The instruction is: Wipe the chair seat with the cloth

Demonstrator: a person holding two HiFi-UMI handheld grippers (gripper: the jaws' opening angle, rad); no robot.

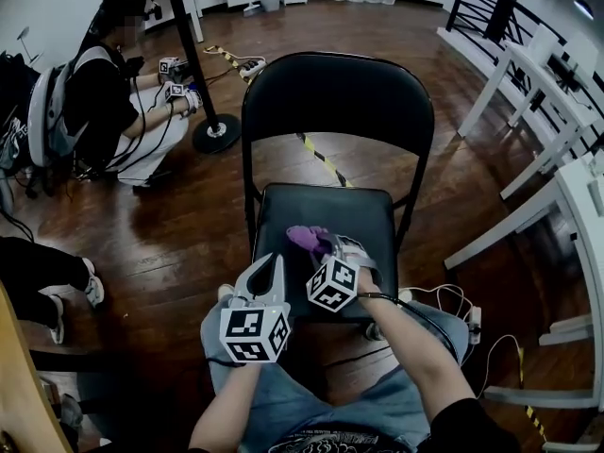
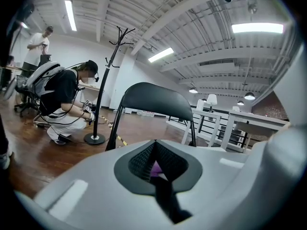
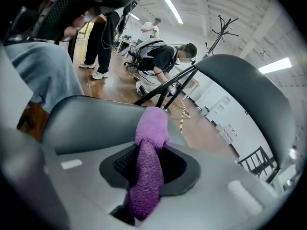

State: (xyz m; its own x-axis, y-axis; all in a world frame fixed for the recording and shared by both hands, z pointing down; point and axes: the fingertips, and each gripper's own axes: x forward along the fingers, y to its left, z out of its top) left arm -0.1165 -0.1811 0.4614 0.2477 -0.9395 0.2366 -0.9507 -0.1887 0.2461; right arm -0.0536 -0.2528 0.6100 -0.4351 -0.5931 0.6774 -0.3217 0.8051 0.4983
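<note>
A black folding chair stands in front of me, its padded seat (image 1: 326, 208) below a curved backrest (image 1: 338, 97). A purple cloth (image 1: 307, 238) lies bunched on the seat's front half. My right gripper (image 1: 327, 246) is shut on the cloth (image 3: 149, 131), which hangs out between its jaws just above the seat (image 3: 91, 121). My left gripper (image 1: 273, 263) hovers at the seat's front left edge, shut and holding nothing. In the left gripper view the left gripper (image 2: 154, 151) points at the backrest (image 2: 151, 97), with a sliver of purple showing past its pads.
A person (image 1: 109, 92) crouches at the back left beside a coat stand base (image 1: 216, 134) with cables on the wood floor. White table frames and rails (image 1: 552, 159) line the right side. Striped tape (image 1: 321, 157) runs under the chair. My knees in jeans (image 1: 311, 399) are at the seat's front.
</note>
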